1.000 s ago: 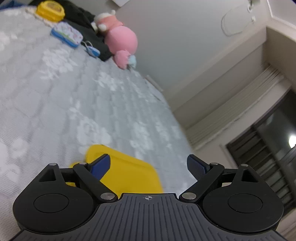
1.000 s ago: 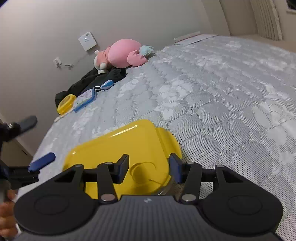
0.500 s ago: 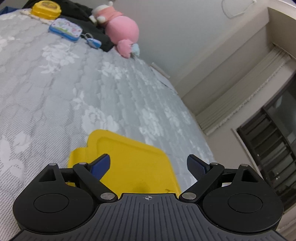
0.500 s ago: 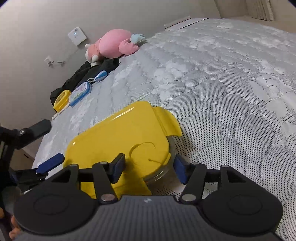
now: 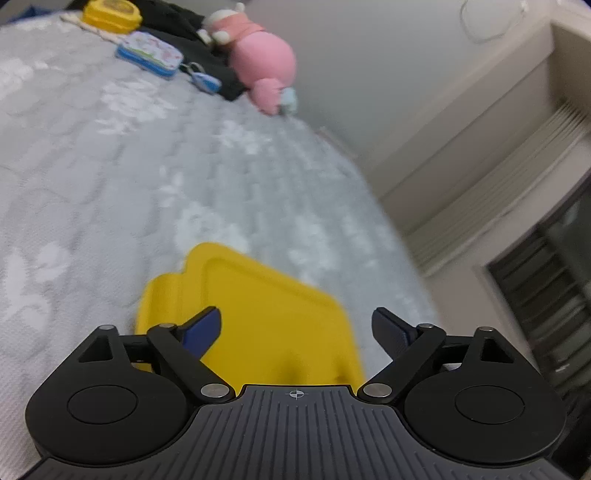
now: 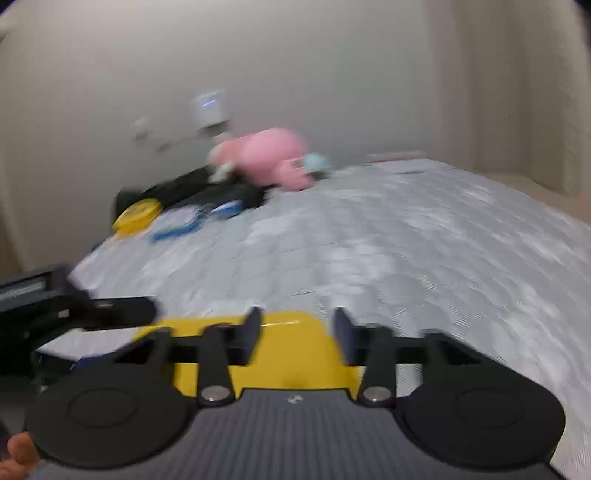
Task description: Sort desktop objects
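A yellow lidded container (image 5: pixel 258 314) lies on the grey quilted mattress (image 5: pixel 110 166) just ahead of both grippers; it also shows in the right wrist view (image 6: pixel 288 354). My left gripper (image 5: pixel 295 328) is open and empty, its fingers spread above the lid. My right gripper (image 6: pixel 297 332) is open, its fingers a little apart over the lid's near edge; that view is blurred. At the far end lie a pink plush toy (image 5: pixel 266 66), a blue patterned tin (image 5: pixel 149 53), a small blue item (image 5: pixel 205 81) and a small yellow box (image 5: pixel 110 16).
Dark clothing (image 5: pixel 207 62) lies under the plush by the wall. The mattress edge drops off to the right toward a window (image 5: pixel 554 295). The left gripper's body (image 6: pixel 55 306) shows at the left of the right wrist view.
Both grippers have moved; the right view tilted up and blurred, and the container sits lower in it. The left gripper stays open over the lid. Nothing was grasped.
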`<control>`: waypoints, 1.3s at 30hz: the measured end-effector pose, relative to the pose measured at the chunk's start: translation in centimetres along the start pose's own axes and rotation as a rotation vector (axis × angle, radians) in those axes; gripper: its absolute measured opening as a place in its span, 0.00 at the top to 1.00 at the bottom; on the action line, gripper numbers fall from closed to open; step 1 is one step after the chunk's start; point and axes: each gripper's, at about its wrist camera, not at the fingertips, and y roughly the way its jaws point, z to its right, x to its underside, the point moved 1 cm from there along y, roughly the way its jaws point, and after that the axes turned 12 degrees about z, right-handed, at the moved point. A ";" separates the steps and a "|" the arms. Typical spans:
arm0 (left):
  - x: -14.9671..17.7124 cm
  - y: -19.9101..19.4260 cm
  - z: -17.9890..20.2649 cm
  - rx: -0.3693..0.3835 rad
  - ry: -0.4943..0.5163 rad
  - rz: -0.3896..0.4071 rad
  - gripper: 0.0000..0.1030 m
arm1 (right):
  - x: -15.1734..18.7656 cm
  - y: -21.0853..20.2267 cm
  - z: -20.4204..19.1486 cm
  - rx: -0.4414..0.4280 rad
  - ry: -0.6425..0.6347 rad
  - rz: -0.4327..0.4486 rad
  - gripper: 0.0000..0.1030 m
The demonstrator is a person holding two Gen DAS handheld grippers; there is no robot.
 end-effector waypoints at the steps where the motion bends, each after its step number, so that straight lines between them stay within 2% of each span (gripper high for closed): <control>1: 0.2 0.1 0.1 -0.016 0.031 0.000 0.30 | 0.3 0.7 -0.6 -0.024 -0.036 -0.016 0.74; 2: 0.4 0.2 0.1 -0.022 0.049 -0.001 0.34 | 0.7 1.5 -1.3 -0.047 -0.071 -0.031 0.74; 3: 0.6 0.5 0.0 -0.019 0.048 -0.013 0.48 | 1.0 2.2 -1.7 -0.059 -0.095 -0.047 0.74; 4: 0.8 0.8 -0.3 -0.008 0.025 -0.035 0.66 | 1.4 3.0 -1.8 -0.071 -0.103 -0.069 0.74; 5: 1.0 1.3 -0.8 -0.001 -0.017 -0.066 0.73 | 1.8 3.8 -1.8 -0.084 -0.096 -0.099 0.74; 6: 1.1 1.6 -1.3 -0.012 -0.040 -0.082 0.89 | 2.2 4.3 -1.7 -0.094 -0.082 -0.122 0.73; 7: 1.2 1.7 -1.5 -0.030 -0.033 -0.079 0.98 | 2.6 4.8 -1.6 -0.103 -0.068 -0.144 0.71; 10: 1.0 1.9 -1.8 -0.039 -0.040 -0.078 0.97 | 3.5 4.6 -2.2 -0.127 -0.179 -0.114 0.68; 12: 1.1 1.9 -1.6 -0.043 -0.020 -0.071 0.97 | 3.9 4.4 -2.6 -0.133 -0.209 -0.105 0.54; 13: 1.0 1.9 -1.4 -0.045 -0.008 -0.066 0.97 | 3.9 4.5 -2.6 -0.141 -0.192 -0.109 0.37; 14: 1.0 2.0 -1.3 -0.047 0.002 -0.063 0.97 | 3.9 4.5 -2.7 -0.163 -0.187 -0.120 0.14; 15: 1.0 2.0 -1.2 -0.048 0.005 -0.059 0.97 | 4.1 4.5 -2.9 -0.172 -0.193 -0.129 0.04; 16: 1.0 2.0 -1.2 -0.046 0.004 -0.054 0.97 | 4.2 4.5 -3.1 -0.180 -0.200 -0.138 0.01; 17: 0.9 1.9 -1.2 -0.042 0.006 -0.049 0.97 | 4.2 4.3 -3.2 -0.176 -0.192 -0.128 0.08; 18: 0.8 1.9 -1.1 -0.039 0.015 -0.042 0.93 | 4.1 4.0 -3.0 -0.157 -0.174 -0.110 0.17; 19: 0.7 1.9 -0.9 -0.036 0.027 -0.034 0.85 | 3.9 4.0 -2.8 -0.137 -0.155 -0.098 0.44; 20: 0.6 1.9 -0.6 -0.038 0.042 -0.027 0.83 | 3.7 4.0 -2.5 -0.118 -0.136 -0.087 0.74; 22: 0.6 2.2 0.0 -0.051 0.076 -0.016 0.82 | 2.9 4.4 -0.9 -0.100 -0.048 -0.096 0.88; 24: 0.6 2.3 0.3 -0.057 0.100 -0.014 0.82 | 2.5 4.7 0.3 -0.069 0.004 -0.086 0.88; 27: 0.5 2.3 0.2 -0.062 0.105 -0.019 0.84 | 1.9 4.8 0.8 -0.086 0.012 -0.058 0.88; 30: 0.5 2.5 -0.1 -0.072 0.107 -0.025 0.89 | 2.3 5.9 0.5 -0.095 0.014 -0.088 0.88; 39: 0.7 2.6 -0.4 -0.082 0.120 -0.025 0.97 | 3.4 5.8 -0.7 -0.078 -0.113 -0.039 0.89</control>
